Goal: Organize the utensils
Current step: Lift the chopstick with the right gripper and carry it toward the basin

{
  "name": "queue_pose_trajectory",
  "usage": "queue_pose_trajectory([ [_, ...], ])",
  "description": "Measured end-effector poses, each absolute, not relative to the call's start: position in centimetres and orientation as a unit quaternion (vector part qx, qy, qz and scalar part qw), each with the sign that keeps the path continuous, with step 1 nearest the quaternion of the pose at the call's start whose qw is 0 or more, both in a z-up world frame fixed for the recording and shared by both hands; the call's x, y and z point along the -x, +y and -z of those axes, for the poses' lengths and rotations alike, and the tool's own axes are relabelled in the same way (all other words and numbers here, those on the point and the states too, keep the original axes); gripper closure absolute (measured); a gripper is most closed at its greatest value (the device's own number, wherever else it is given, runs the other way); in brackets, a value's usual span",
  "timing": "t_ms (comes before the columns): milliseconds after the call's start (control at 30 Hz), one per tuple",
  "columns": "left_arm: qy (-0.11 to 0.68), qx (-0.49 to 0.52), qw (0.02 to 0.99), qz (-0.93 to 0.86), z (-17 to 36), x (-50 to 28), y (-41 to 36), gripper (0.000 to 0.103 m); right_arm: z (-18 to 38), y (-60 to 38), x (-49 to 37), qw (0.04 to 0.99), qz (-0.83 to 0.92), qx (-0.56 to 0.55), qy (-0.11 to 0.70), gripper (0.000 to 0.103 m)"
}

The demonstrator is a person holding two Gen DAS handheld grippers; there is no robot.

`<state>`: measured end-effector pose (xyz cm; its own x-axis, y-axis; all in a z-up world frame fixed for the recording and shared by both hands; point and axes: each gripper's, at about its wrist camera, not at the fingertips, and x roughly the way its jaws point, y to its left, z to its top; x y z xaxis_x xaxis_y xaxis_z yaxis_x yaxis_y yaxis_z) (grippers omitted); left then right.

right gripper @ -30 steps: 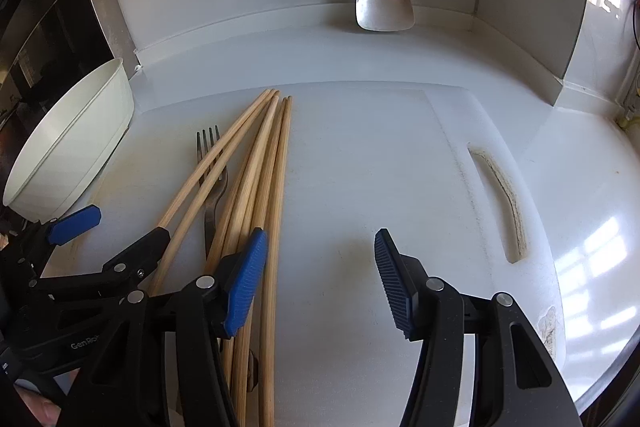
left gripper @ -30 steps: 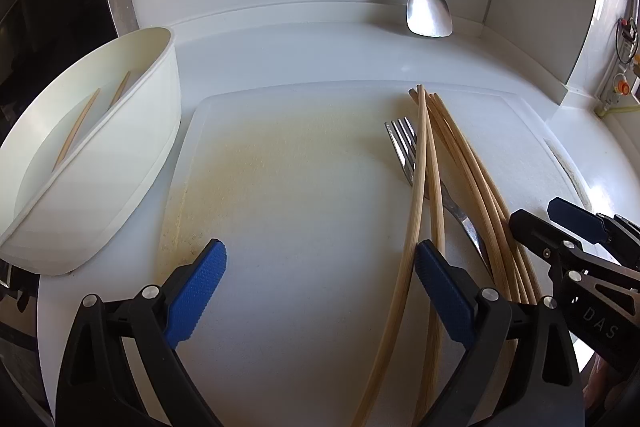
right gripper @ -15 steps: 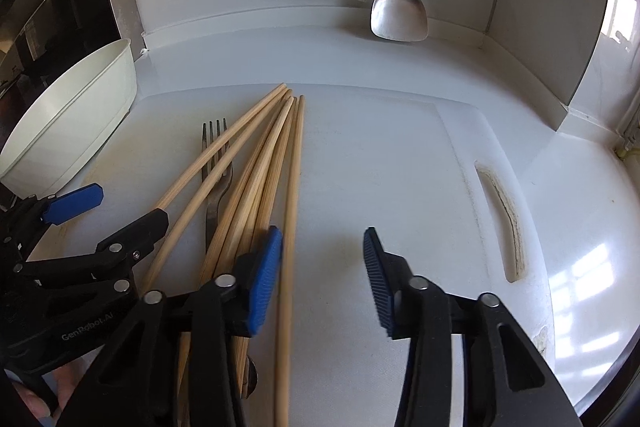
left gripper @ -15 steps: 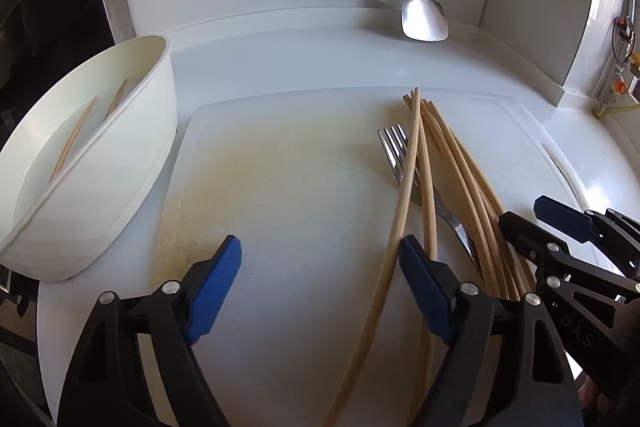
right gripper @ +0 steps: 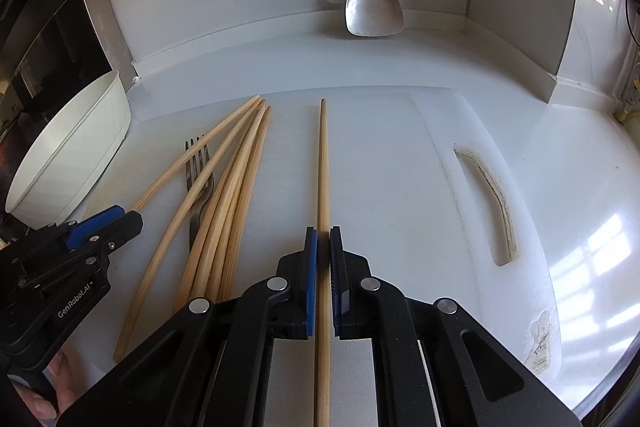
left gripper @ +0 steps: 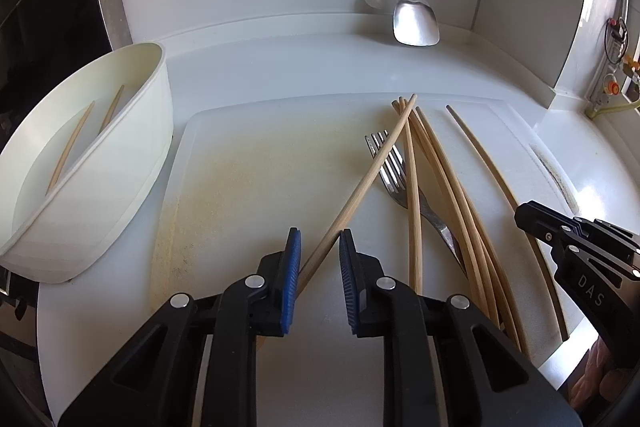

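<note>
Several wooden chopsticks [left gripper: 448, 195] and a metal fork [left gripper: 390, 167] lie on a white cutting board [left gripper: 248, 163]. My left gripper [left gripper: 319, 247] is closing, its blue pads pressing on one chopstick [left gripper: 372, 167] that slants off to the upper right across the fork's tines. In the right wrist view my right gripper [right gripper: 323, 243] is shut on a single chopstick [right gripper: 322, 163], which runs straight ahead and apart from the bundle [right gripper: 240, 187]. The left gripper [right gripper: 128, 221] shows at the left edge there. A white divided bowl [left gripper: 120, 163] at the left holds two chopsticks [left gripper: 76, 143].
A steel spatula [right gripper: 374, 11] hangs on the back wall over the white counter. The board's handle slot [right gripper: 492, 203] is on its right side. A dark appliance front stands behind the bowl [right gripper: 68, 155]. A hand shows at the lower left corner.
Both grippers went from wide open to closed, each on one chopstick. The left one's chopstick swung out of the bundle to a slant; the right one's now lies apart from the bundle.
</note>
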<state>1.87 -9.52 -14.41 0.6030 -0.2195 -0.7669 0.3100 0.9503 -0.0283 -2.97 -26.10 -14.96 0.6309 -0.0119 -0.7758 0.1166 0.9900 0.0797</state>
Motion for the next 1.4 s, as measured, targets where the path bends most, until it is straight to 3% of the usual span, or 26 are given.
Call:
queue_pose_trajectory([
  [100, 0.424, -0.037, 0.892, 0.155, 14.2, -1.6, -9.3, 0.095, 14.9, -26.4, 3.2, 0.902, 0.038, -0.068, 0.425, 0.097],
  [167, 0.433, -0.023, 0.888, 0.155, 14.3, -1.7, -9.1, 0.096, 14.8, -26.4, 3.2, 0.902, 0.038, -0.069, 0.424, 0.097],
  [700, 0.419, 0.002, 0.895, 0.153, 12.3, -0.7, -8.2, 0.096, 13.1, -26.8, 4.0, 0.910, 0.026, -0.078, 0.406, 0.097],
  [1400, 0.402, 0.025, 0.913, 0.063, 1.0, 3.9, -5.5, 0.096, 2.0, -23.6, 4.8, 0.918, -0.082, -0.037, 0.387, 0.097],
])
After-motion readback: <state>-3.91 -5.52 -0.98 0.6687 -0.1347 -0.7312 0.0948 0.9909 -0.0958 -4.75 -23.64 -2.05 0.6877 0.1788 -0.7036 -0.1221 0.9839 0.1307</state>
